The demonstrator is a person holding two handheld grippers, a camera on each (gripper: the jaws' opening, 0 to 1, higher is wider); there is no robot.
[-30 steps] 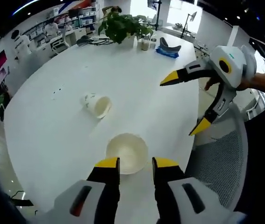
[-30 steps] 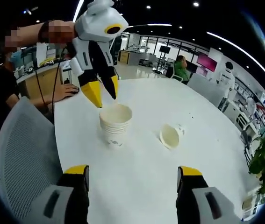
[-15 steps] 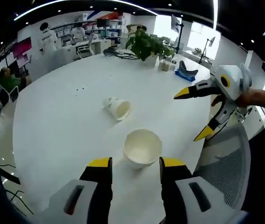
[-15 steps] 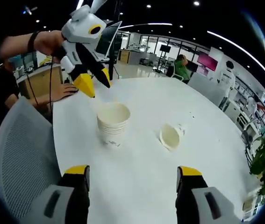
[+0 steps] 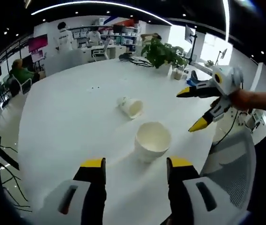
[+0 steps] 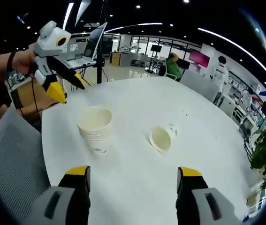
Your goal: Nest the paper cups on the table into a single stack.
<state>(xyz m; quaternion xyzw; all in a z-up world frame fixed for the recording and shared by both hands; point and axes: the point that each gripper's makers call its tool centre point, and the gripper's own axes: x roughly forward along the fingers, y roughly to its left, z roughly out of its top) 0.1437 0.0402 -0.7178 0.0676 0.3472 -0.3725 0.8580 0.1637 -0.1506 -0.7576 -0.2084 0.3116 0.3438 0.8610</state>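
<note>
**One cup left on its side, both claws empty**

Big round white table (image 5: 67, 122) takes up most of the room in front of me; a mesh chair back (image 6: 11, 159) sits at its near edge, a potted plant (image 5: 163, 50) at the far edge. On the table, near the person, stands the stack of paper cups (image 6: 95, 127), upright, mouth up. Just beyond it, apart from it, the single cup (image 6: 162, 138) lies tipped on its side, mouth facing roughly toward the right gripper's camera.

Left gripper (image 5: 135, 164): jaws spread, nothing between them, stack just ahead. Right gripper (image 6: 133, 171): jaws spread wide, empty, held above the table short of both cups.

Handling, my guess: thin paper, v. light, crushes easily, will skid on the smooth top if nudged. Best to pinch the lone cup lightly across the rim or wall and lift it upright before dropping it into the stack; steady the stack w/ the other claw.

Hard to tell: how many cups are in the stack, and the print on the lone cup is too small to read.
</note>
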